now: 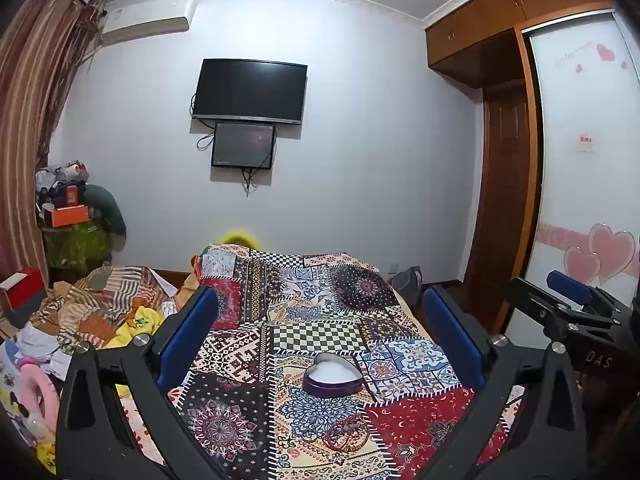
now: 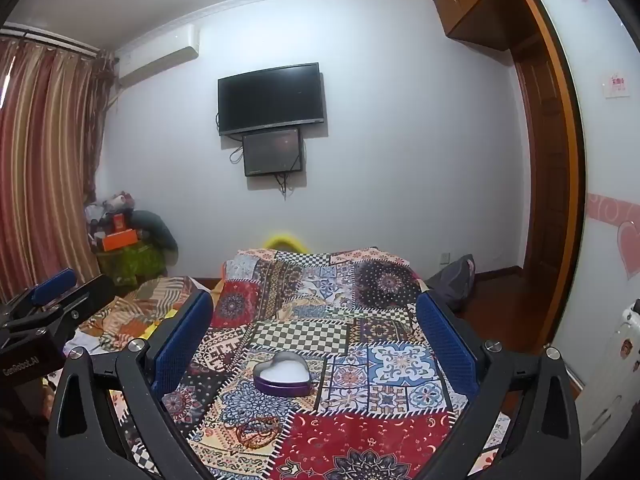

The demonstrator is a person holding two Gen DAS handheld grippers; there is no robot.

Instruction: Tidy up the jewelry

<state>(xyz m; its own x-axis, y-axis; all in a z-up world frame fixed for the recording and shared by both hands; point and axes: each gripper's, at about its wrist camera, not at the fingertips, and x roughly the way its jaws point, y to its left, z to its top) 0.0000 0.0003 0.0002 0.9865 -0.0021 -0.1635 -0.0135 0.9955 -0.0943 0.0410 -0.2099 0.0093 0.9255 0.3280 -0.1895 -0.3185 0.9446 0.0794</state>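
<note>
A purple heart-shaped tin with a white lining stands open on the patchwork cloth; it also shows in the right wrist view. A reddish-brown beaded bracelet lies on the cloth just in front of the tin, and shows in the right wrist view too. My left gripper is open and empty, held above the cloth with the tin between its blue pads. My right gripper is open and empty, also above the cloth; it appears at the right edge of the left wrist view.
The cloth covers a bed or table running toward the far wall with a TV. Crumpled bedding and clutter lie to the left. A wardrobe and door stand on the right. A dark bag sits on the floor.
</note>
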